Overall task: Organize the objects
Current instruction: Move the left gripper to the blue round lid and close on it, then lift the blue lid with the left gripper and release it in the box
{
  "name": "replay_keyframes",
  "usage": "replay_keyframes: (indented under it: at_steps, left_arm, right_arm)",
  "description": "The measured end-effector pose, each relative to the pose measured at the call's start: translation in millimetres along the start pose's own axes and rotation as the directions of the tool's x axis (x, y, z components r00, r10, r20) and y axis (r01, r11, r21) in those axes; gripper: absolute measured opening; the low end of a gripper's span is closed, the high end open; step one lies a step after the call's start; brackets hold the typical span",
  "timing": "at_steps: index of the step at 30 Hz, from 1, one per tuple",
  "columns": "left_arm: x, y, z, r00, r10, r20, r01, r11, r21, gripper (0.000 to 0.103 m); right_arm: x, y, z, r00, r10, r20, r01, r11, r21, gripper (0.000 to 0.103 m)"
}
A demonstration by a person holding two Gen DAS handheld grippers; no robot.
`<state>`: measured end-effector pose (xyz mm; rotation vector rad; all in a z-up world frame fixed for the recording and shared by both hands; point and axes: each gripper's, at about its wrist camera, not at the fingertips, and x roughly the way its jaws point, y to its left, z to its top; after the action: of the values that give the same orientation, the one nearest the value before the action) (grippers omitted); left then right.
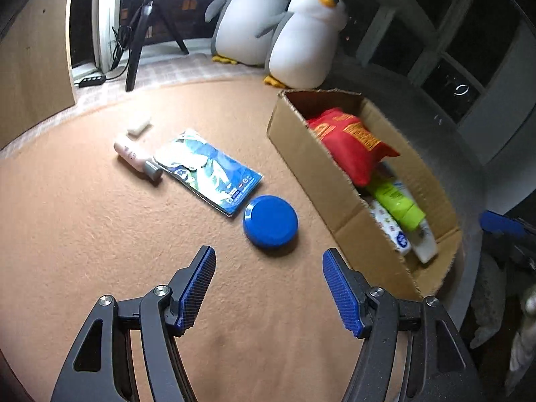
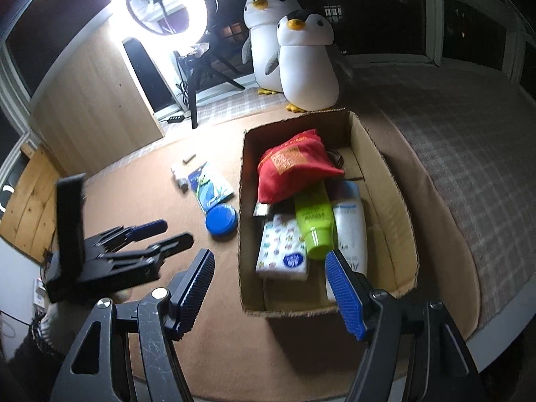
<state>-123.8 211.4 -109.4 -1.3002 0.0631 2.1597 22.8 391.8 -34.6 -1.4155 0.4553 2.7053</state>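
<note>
A cardboard box [image 1: 301,154] [image 2: 392,181] stands on the tan mat and holds a red pouch [image 2: 294,164], a green tube [image 2: 316,224], a white bottle [image 2: 350,221] and a tissue pack [image 2: 281,251]. Left of it on the mat lie a blue round tin [image 1: 270,220] [image 2: 221,220], a blue packet [image 1: 209,167] [image 2: 209,186], a pink bottle [image 1: 135,155] and a small white block [image 1: 138,125]. My left gripper [image 1: 269,288] is open and empty, just short of the tin. My right gripper [image 2: 269,291] is open and empty above the box's near end.
Two plush penguins [image 1: 301,40] [image 2: 306,63] stand behind the box. A ring light on a tripod [image 2: 160,3] and a power strip [image 1: 90,80] stand at the back left. A checked blanket [image 2: 469,154] lies right of the box. The left gripper shows in the right wrist view [image 2: 164,234].
</note>
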Motion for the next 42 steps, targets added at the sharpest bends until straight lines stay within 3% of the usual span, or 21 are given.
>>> replay_keyframes:
  at_steps: [8, 15, 21, 42]
  left_arm:
    - [37, -7, 8, 0.999, 0.009, -0.039, -0.010, 1.000, -0.027, 0.070]
    - [59, -11, 14, 0.997, 0.059, -0.054, -0.060, 0.998, -0.016, 0.060]
    - [67, -14, 21, 0.996, 0.080, -0.051, -0.080, 0.997, -0.004, 0.054]
    - [71, -21, 20, 0.992, 0.127, -0.025, -0.125, 0.990, 0.065, 0.054]
  right_arm:
    - [-14, -2, -16, 1.000, -0.008, 0.009, 0.008, 1.000, 0.019, 0.065]
    - [-22, -17, -21, 0.999, -0.034, 0.011, 0.033, 0.998, 0.060, 0.065]
    - [-23, -22, -25, 0.999, -0.037, -0.001, 0.037, 0.996, 0.080, 0.065]
    - [-20, -20, -24, 0.999, -0.031, -0.015, 0.032, 0.996, 0.079, 0.065]
